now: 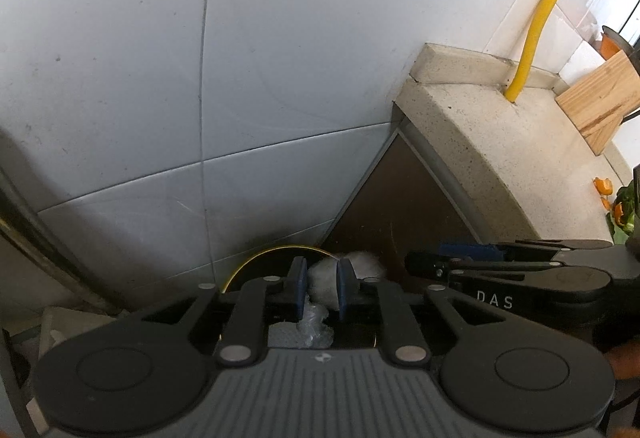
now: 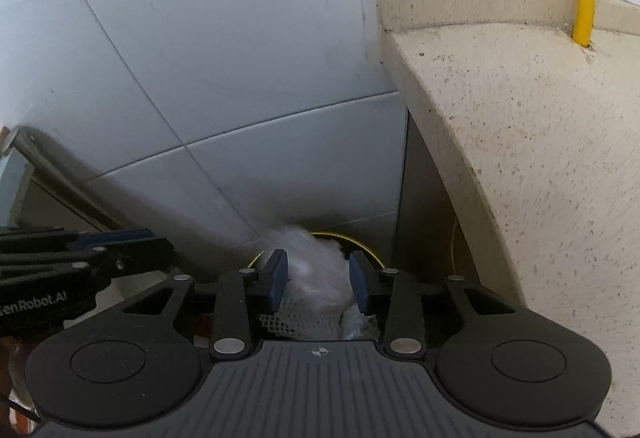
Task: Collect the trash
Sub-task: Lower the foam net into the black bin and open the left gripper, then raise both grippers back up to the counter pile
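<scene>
We hold both grippers over the bin (image 2: 362, 247). The right gripper (image 2: 318, 280) stands half open around a soft, light plastic wad (image 2: 316, 262); the left gripper (image 1: 322, 292), nearly closed, pinches crinkly wrap (image 1: 326, 280), best held at its bunched middle.

Two tools (image 1: 322, 294) (image 2: 319, 280); one yellow hose (image 1: 538, 18); one wooden block (image 1: 600, 106); one bin (image 1: 256, 262).

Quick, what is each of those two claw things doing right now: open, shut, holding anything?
Left gripper: fingers nearly closed, with crumpled clear plastic between them; grip unclear.
Right gripper: fingers apart, blurred white plastic wad between them, apparently released over the yellow-rimmed bin.
</scene>
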